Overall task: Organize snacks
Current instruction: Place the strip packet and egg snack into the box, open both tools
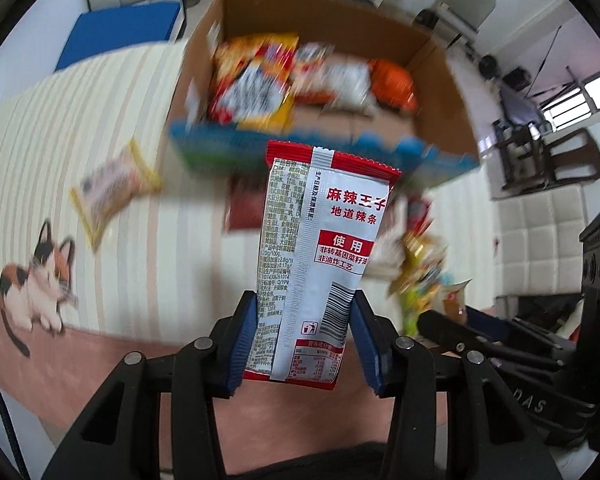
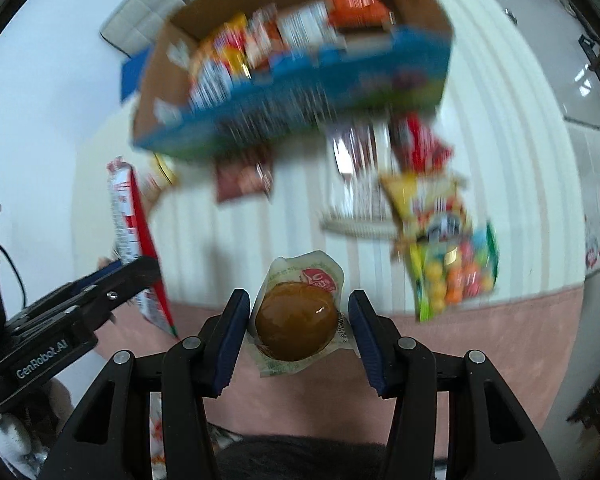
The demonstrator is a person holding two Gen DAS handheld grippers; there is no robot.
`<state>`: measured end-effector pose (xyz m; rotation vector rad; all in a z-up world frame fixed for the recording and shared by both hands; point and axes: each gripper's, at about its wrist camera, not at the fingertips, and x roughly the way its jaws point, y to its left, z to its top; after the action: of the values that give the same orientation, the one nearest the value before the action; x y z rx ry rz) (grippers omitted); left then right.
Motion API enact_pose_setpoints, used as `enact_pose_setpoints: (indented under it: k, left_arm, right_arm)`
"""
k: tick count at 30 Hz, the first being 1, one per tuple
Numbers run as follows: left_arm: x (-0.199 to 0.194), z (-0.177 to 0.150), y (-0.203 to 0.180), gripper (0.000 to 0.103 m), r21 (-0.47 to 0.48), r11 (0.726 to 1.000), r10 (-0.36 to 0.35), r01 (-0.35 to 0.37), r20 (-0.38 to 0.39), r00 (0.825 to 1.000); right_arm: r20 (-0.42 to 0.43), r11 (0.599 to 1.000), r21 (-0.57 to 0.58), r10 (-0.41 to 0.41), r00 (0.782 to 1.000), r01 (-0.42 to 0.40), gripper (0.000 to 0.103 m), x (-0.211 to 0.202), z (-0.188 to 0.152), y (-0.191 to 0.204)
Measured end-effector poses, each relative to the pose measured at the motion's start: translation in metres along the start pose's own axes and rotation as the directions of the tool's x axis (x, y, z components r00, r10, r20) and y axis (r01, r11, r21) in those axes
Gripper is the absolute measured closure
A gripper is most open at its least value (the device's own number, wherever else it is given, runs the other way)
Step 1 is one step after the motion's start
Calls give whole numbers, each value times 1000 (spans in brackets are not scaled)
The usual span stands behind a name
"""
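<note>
At the far left of the left wrist view, around nine o'clock, a printed cat [image 1: 36, 280] lies on the striped mat [image 1: 148, 92], and a small yellow-edged packet [image 1: 112, 190] rests loose on the mat at about ten o'clock, well apart from everything else. In the middle, the left gripper [image 1: 304, 320] is clamped on a red-and-white spicy strip packet [image 1: 320, 248]; both blue pads press its lower sides, and its long axis runs straight up toward twelve o'clock. Dead ahead in that same direction sits the cardboard box [image 1: 440, 92], open-topped with a blue front wall, already holding several snack bags [image 1: 260, 80]. The packet's top edge overlaps the box's front wall in the picture, though the blur hides how near they truly are. Further right, at about three o'clock, a loose heap of colourful packets [image 1: 416, 272] lies on the mat.

In the right wrist view, the left gripper appears at nine o'clock with its packet seen edge-on. At centre, the right gripper [image 2: 298, 320] grasps a sealed brown braised egg pack [image 2: 298, 320], its pads pinching the clear wrapper on either side. The box lies at twelve o'clock from it too. At two to three o'clock sit the remaining snacks, among them a bag of coloured candy balls [image 2: 456, 276].

Judging from this, both loads need to travel forward and over the blue wall; neither arm looks clearly closer, so I cannot tell which goes in first.
</note>
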<state>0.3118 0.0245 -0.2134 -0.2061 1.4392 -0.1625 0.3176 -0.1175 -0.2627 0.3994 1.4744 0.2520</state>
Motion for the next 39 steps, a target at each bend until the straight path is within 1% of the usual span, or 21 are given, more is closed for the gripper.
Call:
enact_pose_setpoints:
  k: [1,5,8,10,12,15,19,24,28,31,32,33,34,35,37,38,39]
  left_arm:
    - [-3,15,-4,60,-1,1000,-9,9,7,1000]
    - [-9,73,-26,60,-8,999,-33,34,30,999]
    - [3,119,-30,60,-43,997,-62,63,6,998]
    - [16,142,-32,60,-64,995,-82,80,-27,996]
    - [34,164,-31,60,-89,992,-96,90,-64,993]
    - [67,187,-30,60,-112,990,-96,82,-128,987]
    - [109,202,-29,60,-122,991,-71,46,-209,975]
    - [145,208,-31,59,-112,993,-53,21,-286,957]
    - [158,212,-32,57,-111,994,-46,12,-310,950]
    - [163,214,-31,57,-99,995,-29,-4,-325,945]
    - [164,215,-30,57,-98,995,-20,-13,-327,945]
    - [164,215,-30,57,-99,995,-12,-22,-326,945]
    - [164,216,-30,56,-98,995,-14,-18,-321,947]
    - [164,218,-29,54,-97,995,-18,-14,-319,948]
    - [161,221,-28,41,-95,996,-25,-5,-314,949]
    - [159,221,-28,26,-95,995,-25,-5,-308,951]
    - [157,222,-28,18,-92,996,-22,-7,-303,953]
  right_arm:
    - [18,1000,-4,10,1000,-10,49,-12,20,-3]
    - [93,1000,-30,10,996,-7,49,-42,68,5]
    - [138,998,-52,-22,990,29,49,-51,106,10]
    - [143,997,-58,-44,989,53,49,-47,133,10]
    - [133,994,-74,-66,989,77,49,-34,153,12]
    - [91,990,-89,-104,990,113,49,-8,178,6]
    - [22,988,-98,-121,992,123,49,27,199,-7]
    - [-23,987,-99,-132,991,129,48,55,208,-18]
    - [-85,990,-103,-104,991,95,47,74,211,-24]
    - [-116,988,-105,-126,985,114,45,81,213,-25]
    - [-117,984,-111,-150,982,137,40,83,214,-26]
    - [-111,981,-117,-169,979,157,29,83,215,-25]
    - [-104,979,-119,-180,978,167,23,82,216,-26]
    - [-101,978,-115,-183,978,171,19,80,217,-26]
    - [-102,979,-109,-185,977,174,18,79,219,-28]
    - [-101,977,-108,-192,976,181,16,77,220,-29]
    - [-98,975,-110,-203,974,192,12,76,221,-29]
